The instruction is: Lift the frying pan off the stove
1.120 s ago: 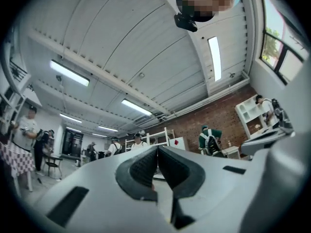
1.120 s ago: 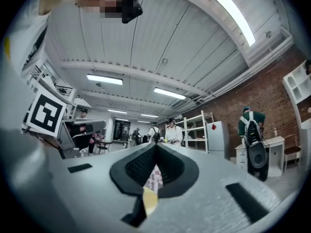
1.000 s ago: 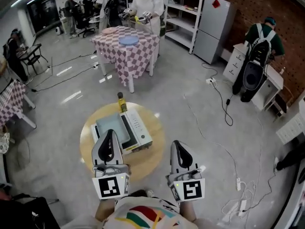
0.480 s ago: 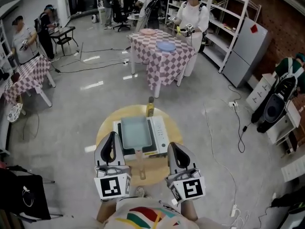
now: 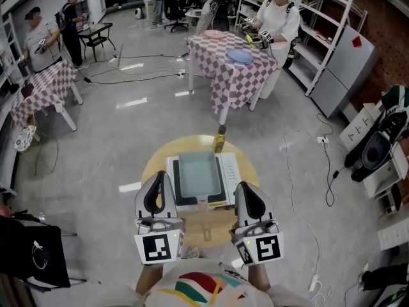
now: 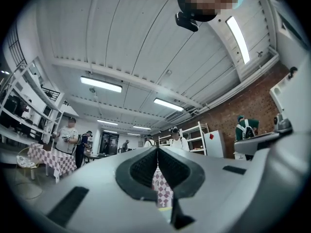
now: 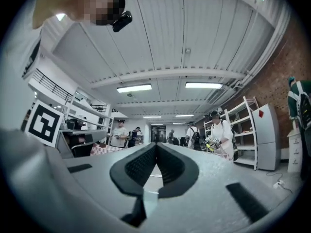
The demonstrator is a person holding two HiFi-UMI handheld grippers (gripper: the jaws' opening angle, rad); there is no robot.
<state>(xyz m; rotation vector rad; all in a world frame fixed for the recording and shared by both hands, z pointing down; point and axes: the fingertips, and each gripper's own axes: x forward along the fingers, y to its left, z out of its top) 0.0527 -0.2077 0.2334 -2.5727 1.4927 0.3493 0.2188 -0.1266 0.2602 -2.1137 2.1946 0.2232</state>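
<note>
Bottle (image 5: 220,140) stands behind stove (image 5: 231,173)

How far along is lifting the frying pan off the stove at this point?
Done: nothing yet; the frying pan sits on the stove. In hand: nothing; the left gripper and right gripper are shut and empty, neither on its handle. Left: grasp and lift.

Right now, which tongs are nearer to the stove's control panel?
Right. The right tongs are close beside the control panel; the left tongs are across the frying pan, on the opposite side.
</note>
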